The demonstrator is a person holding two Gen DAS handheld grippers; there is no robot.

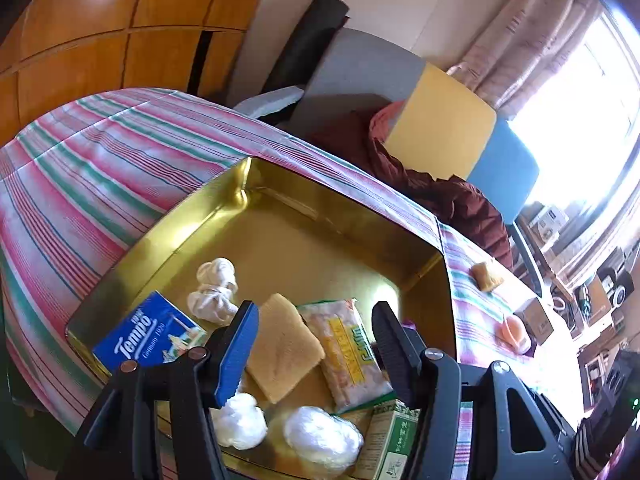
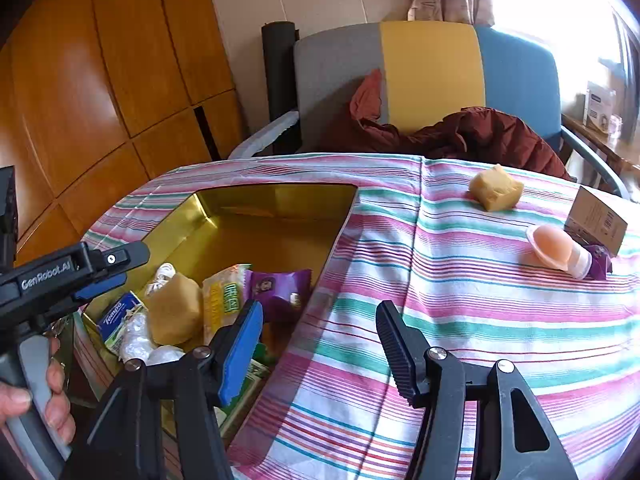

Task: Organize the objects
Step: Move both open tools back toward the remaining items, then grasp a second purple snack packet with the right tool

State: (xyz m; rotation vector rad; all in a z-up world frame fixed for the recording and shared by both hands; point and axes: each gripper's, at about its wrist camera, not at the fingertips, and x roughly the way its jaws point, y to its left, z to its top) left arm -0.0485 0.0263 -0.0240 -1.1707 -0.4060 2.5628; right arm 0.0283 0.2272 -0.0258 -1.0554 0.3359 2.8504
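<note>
Sponge [image 1: 285,347] below open left gripper [image 1: 316,344]

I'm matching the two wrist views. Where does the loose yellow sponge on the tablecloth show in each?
Left wrist: the sponge lies right of centre, on the cloth beyond the gold tray.
Right wrist: the sponge lies upper right, near the table's far edge.
Shared landmark: the peach cup lies nearer the camera than the sponge.

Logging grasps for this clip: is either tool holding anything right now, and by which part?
Nothing is held. The left tool is open above the gold tin, and the right tool is open over the striped cloth, with empty space between the fingers of each.
</note>
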